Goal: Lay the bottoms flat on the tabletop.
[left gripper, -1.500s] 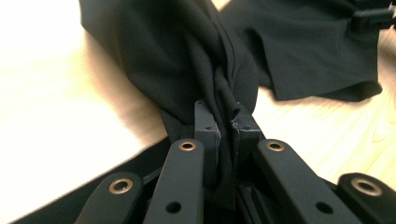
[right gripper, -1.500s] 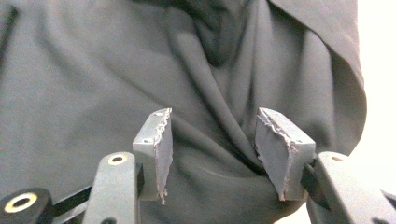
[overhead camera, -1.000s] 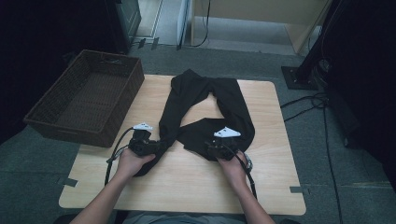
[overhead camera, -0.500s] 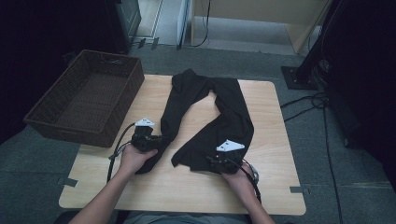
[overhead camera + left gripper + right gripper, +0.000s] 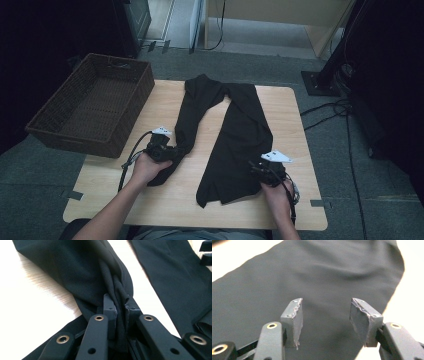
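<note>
A pair of black trousers [image 5: 242, 125] lies on the wooden table [image 5: 287, 112], waist at the far side and the legs spread toward me. My left gripper [image 5: 172, 151] is shut on a bunched fold of the left leg [image 5: 75, 267], and the cloth is pinched between its pads [image 5: 110, 308]. My right gripper [image 5: 260, 172] hovers at the right edge of the right leg [image 5: 324, 270], near its hem. Its jaws have just been opening, and the fingertips [image 5: 295, 311] stand apart over flat cloth with nothing between them.
A dark wicker basket [image 5: 142, 95] sits at the table's left, overhanging its edge. Bare wood lies between the two trouser legs and along the near edge. Cables and a black stand base [image 5: 320, 82] are on the floor to the right.
My right gripper has moved right and toward the near edge, and the right leg now lies straight, apart from the left one. The left gripper has stayed put, still clamped.
</note>
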`<control>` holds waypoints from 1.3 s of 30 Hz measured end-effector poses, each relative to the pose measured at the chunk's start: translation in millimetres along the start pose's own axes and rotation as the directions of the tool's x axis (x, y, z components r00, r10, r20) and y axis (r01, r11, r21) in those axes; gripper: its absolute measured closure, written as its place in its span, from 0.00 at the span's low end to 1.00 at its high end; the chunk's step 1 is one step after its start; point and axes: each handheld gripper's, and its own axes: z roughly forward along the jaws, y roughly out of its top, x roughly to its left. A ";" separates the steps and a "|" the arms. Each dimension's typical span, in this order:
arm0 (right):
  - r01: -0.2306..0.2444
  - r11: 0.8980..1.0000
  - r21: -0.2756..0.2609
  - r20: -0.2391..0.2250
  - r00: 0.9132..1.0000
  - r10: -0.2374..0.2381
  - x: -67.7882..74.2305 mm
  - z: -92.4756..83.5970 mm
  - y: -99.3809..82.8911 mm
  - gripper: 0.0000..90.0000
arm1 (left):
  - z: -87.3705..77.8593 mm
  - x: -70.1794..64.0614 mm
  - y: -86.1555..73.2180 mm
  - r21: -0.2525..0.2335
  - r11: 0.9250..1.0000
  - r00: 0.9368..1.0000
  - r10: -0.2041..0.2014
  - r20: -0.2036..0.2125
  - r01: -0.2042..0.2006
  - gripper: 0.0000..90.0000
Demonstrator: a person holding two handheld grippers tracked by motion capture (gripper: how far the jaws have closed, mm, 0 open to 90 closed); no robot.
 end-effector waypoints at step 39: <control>-0.068 0.971 -0.229 -0.006 0.998 0.068 -25.7 -88.8 115.4 0.98 | -1.4 -0.4 -5.7 -0.006 1.000 0.999 -0.030 0.012 0.030 0.92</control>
